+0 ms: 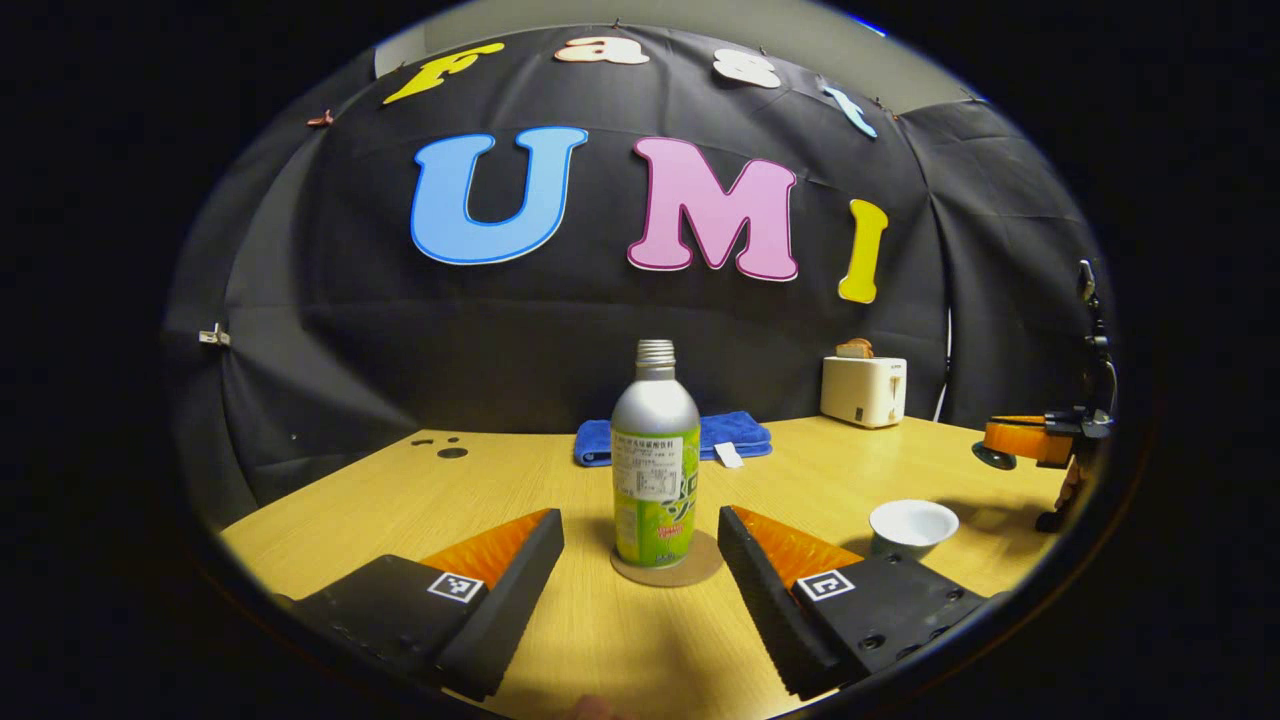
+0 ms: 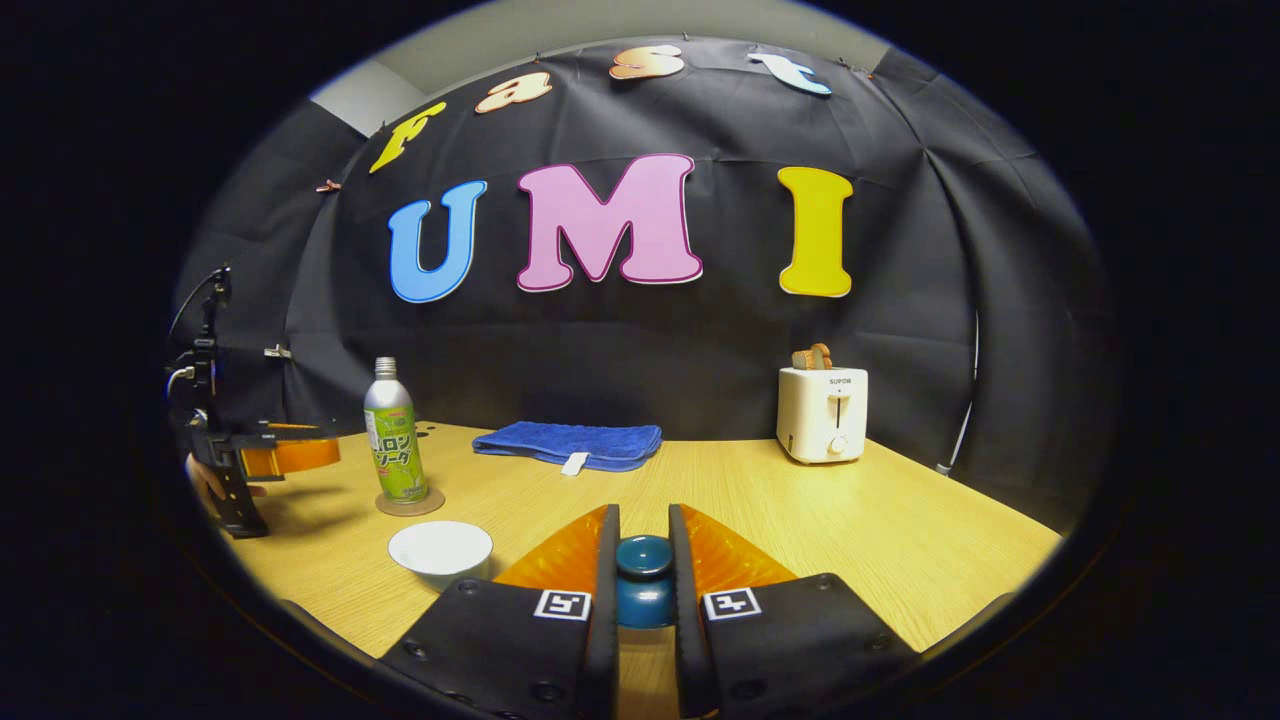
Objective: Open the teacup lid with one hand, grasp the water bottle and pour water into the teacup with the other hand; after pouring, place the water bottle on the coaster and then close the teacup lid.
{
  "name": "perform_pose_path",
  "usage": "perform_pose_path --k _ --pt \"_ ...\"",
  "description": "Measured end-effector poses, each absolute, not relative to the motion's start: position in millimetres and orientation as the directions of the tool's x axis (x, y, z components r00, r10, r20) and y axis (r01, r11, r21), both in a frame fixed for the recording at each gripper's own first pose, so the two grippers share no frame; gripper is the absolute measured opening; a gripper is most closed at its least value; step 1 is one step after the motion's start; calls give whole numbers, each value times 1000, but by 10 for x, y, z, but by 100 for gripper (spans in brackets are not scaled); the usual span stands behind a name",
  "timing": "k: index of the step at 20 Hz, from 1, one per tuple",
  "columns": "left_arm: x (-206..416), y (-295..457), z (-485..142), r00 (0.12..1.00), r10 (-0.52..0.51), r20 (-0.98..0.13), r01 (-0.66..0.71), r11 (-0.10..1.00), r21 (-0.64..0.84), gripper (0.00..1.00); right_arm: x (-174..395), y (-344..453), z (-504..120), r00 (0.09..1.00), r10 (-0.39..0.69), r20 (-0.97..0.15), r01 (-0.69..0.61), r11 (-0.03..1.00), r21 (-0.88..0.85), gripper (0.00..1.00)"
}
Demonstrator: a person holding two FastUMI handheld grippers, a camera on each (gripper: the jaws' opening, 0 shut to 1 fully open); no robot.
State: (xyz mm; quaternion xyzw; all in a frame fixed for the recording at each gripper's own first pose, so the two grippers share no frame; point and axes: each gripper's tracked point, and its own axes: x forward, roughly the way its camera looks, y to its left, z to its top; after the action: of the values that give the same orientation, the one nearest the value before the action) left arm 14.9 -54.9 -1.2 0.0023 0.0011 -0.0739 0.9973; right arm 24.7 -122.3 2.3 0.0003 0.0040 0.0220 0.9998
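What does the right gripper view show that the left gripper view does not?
Right gripper view alone: the dark blue teacup lid, clamped between the right gripper fingers.

Left gripper view alone: the open left gripper, its fingers on either side of the water bottle.

Both: the bottle on its coaster, the uncovered white teacup, the blue towel, the toaster, the wooden table.

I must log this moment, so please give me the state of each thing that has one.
Water bottle: upright on the coaster, uncapped.
Teacup: uncovered, standing on the table.
Teacup lid: off the cup, clamped by its knob.
Left gripper: jaws open, either side of the bottle.
Right gripper: shut on the lid.
Towel: folded flat.
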Motion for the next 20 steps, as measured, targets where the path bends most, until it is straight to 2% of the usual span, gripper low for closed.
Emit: perform_pose_path --k 5,9,13,20 --pt "-46 -387 34 993 -112 43 112 994 18 98 252 -1218 16 999 45 -8 -45 999 1 26" --pt "-41 -376 6 993 -108 37 108 994 14 98 272 -1090 11 999 47 -13 -47 999 10 26" --pt "-61 -426 7 990 -134 38 133 991 14 98 349 -539 -17 988 148 -52 -145 987 66 26" --pt "-105 -517 1 983 -177 38 177 984 16 98 504 217 -214 956 263 -127 -267 964 -13 27"
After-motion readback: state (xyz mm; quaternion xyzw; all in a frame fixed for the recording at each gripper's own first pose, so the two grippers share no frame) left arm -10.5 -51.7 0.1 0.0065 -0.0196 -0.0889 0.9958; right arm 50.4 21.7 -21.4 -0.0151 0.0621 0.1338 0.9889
